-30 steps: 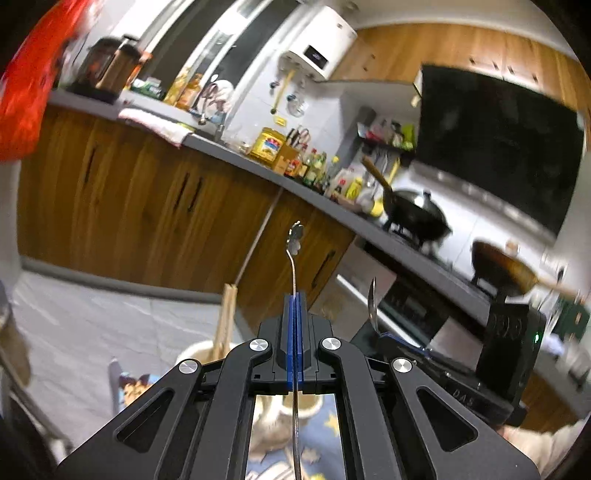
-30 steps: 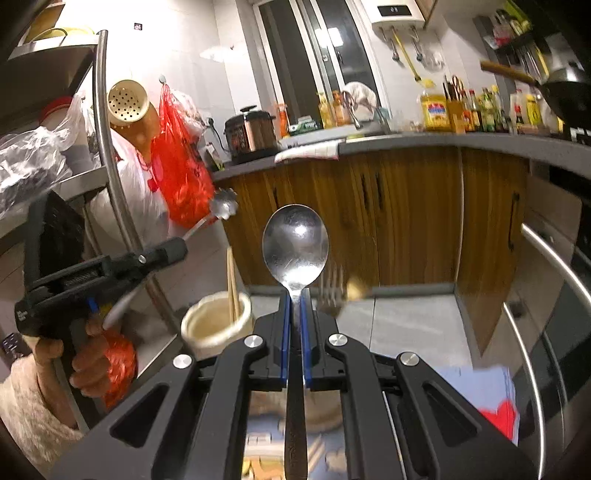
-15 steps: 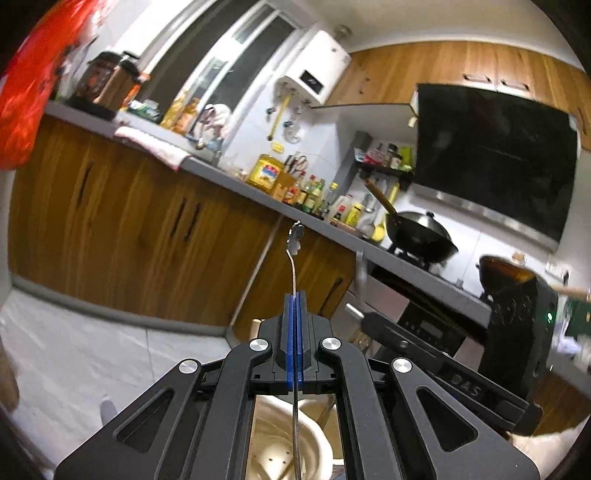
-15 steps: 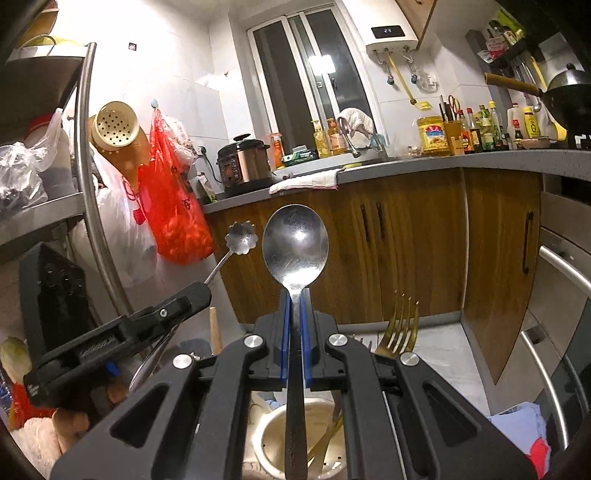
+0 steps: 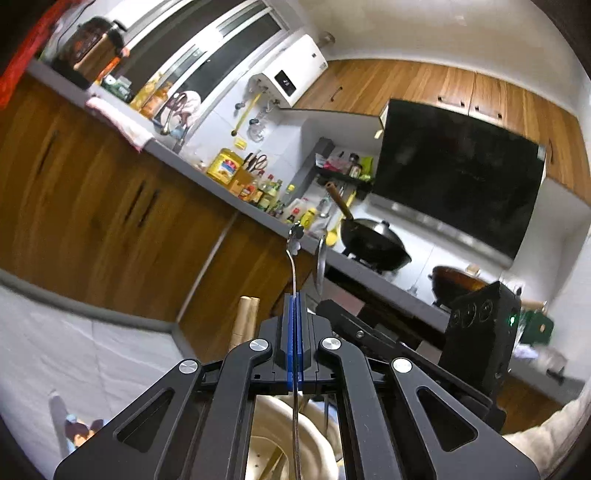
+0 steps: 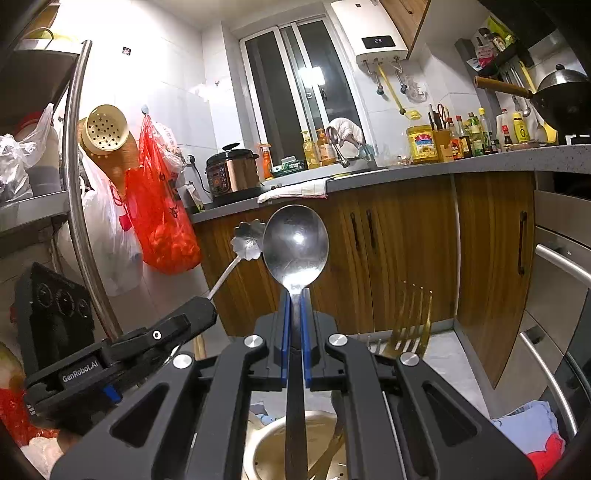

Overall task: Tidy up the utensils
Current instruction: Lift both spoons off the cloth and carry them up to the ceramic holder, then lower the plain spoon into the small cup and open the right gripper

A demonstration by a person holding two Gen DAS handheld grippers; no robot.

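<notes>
Steel, stiff, light and slippery: the big spoon (image 6: 295, 245) stands bowl-up above the right gripper (image 6: 295, 306), clamped at its neck; the flower-ended spoon (image 5: 294, 243) is pinched mid-stem in the left gripper (image 5: 295, 306), both over the cream holder (image 6: 258, 443).

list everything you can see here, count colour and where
large spoon: 1, silver, upright in the right gripper
flower-tipped spoon: 1, silver, in the left gripper
fork: 1, gold, tines up, standing in the holder
chopsticks: 2, pale wood, standing in the holder
utensil holder: 1, cream, below both grippers
rice cooker: 1, copper and black, on the counter
counter: 1, grey, over wooden cabinets
wok: 1, black, on the stove
water heater: 1, white, on the wall
plastic bag: 1, red, hanging at left
colander: 1, cream, hanging at left
left gripper: 1, black, blue pads
right gripper: 1, black, blue pads
</notes>
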